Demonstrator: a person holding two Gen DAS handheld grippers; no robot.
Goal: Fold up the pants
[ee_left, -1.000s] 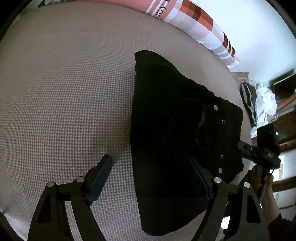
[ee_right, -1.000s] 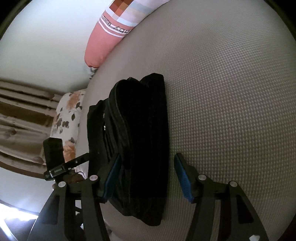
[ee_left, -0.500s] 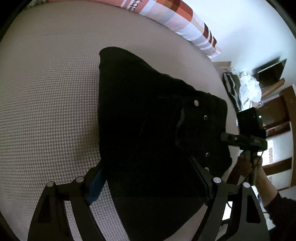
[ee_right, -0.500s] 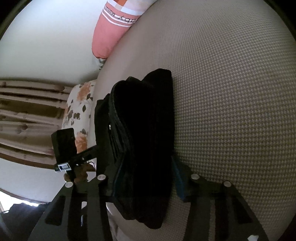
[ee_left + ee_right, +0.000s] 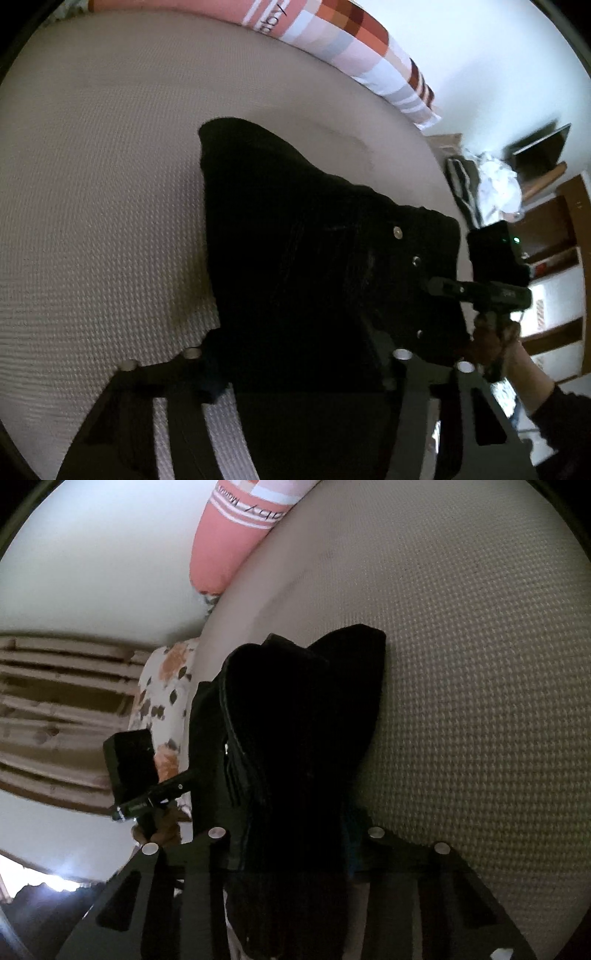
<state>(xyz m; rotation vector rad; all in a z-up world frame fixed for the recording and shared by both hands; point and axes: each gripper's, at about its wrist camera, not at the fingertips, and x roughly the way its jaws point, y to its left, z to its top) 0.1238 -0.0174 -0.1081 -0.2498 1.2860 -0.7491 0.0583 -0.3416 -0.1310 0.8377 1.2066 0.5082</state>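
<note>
Evidently, left claw [image 5: 295, 365]: closed in on the near edge of the pants [image 5: 314, 266].
Right claw [image 5: 291, 849]: clamping the bundle's other end.
Pants: folded, black, lying on the bed [image 5: 103, 206].
Handling: soft, thick, probably floppy; best held through all layers at the edges.

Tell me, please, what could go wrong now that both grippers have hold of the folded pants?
1. The folded black pants form a thick stack; the left gripper and right gripper may pinch only some layers, so the fold could fall open.
2. The pants lie near the mattress edge and could slide off.
</note>
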